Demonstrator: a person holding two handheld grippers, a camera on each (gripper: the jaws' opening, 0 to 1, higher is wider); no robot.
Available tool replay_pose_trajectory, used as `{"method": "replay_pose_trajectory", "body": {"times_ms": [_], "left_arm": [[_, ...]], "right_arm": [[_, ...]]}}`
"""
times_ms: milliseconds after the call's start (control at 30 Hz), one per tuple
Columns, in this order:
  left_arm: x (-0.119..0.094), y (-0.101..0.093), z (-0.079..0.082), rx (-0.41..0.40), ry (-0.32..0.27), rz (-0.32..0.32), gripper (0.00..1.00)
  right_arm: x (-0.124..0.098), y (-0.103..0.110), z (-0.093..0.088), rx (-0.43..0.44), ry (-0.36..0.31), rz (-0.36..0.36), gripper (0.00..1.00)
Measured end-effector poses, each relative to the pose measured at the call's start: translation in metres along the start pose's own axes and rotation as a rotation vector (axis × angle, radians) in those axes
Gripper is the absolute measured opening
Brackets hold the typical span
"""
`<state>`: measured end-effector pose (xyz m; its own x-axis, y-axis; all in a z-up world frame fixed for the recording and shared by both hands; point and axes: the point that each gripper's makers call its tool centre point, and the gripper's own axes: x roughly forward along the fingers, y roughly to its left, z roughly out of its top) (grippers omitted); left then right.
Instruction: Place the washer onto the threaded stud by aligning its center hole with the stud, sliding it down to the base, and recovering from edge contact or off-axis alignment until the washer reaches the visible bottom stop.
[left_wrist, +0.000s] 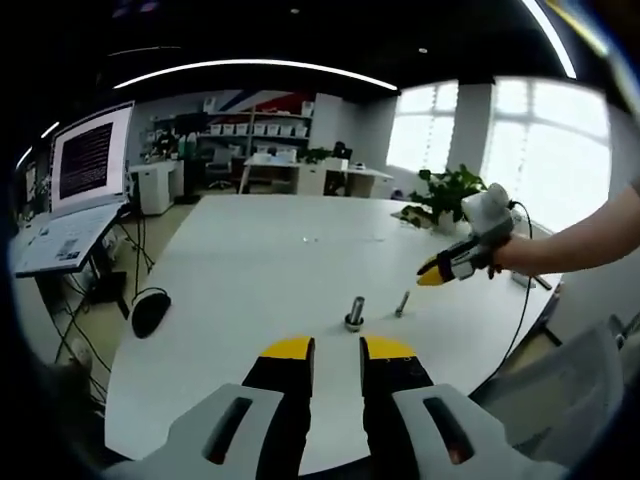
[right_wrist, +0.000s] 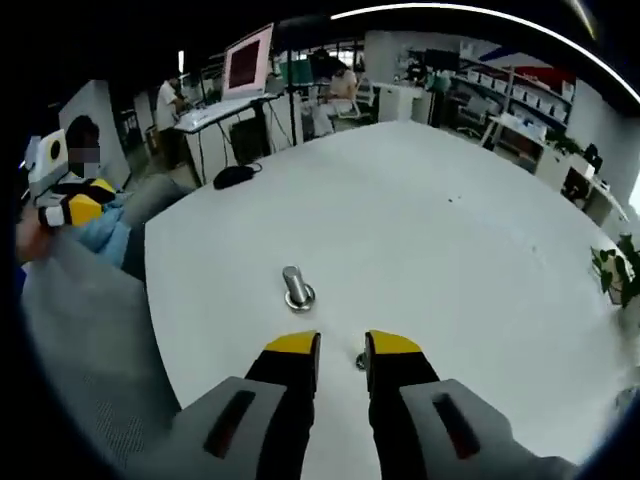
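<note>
So both grippers are sitting empty right now. The left gripper (left_wrist: 337, 350) is hovering back over the near edge of the table (left_wrist: 240, 270) with its jaws parted just a narrow bit, nothing between them. The right gripper (right_wrist: 343, 345) is looking the same in its own view, a narrow gap and nothing pinched, hanging low over the tabletop; from the left gripper view it's coming in from the right side (left_wrist: 432, 274), held up off the surface by a bare forearm, and from there I can't tell how its jaws stand.

Out from the tips: the stud (right_wrist: 295, 287) is standing upright on its wider base, a little way in from the near edge, just ahead of both grippers. There's a ring at its foot, but I can't tell if that's a washer already down or just part of the base. A second small metal piece (right_wrist: 361, 360) is lying on the table right at the right gripper's tip; in the left gripper view it looks like a short bolt (left_wrist: 401, 304) lying just beside the stud, apart from it.

My guess is things are either at the very start or just wrapping up, since nothing's being carried
</note>
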<state>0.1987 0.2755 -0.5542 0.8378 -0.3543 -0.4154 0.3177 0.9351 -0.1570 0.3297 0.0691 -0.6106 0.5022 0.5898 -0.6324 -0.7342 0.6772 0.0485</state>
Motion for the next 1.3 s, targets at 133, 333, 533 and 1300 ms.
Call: {"method": "replay_pose_trajectory", "body": {"times_ms": [133, 333, 533, 1300], "left_arm": [[0.001, -0.002, 0.0, -0.014, -0.001, -0.012, 0.17], [0.004, -0.012, -0.005, 0.043, 0.029, -0.03, 0.19], [0.007, -0.025, -0.008, 0.092, 0.051, -0.076, 0.21], [0.0, -0.049, 0.011, 0.091, -0.016, -0.227, 0.23]], "right_arm": [[-0.017, 0.012, 0.008, 0.028, -0.072, 0.001, 0.24], [-0.052, 0.033, 0.019, 0.129, -0.239, -0.001, 0.3], [-0.072, 0.066, 0.02, 0.161, -0.313, 0.039, 0.35], [-0.122, 0.106, 0.026, 0.186, -0.434, -0.127, 0.43]]}}
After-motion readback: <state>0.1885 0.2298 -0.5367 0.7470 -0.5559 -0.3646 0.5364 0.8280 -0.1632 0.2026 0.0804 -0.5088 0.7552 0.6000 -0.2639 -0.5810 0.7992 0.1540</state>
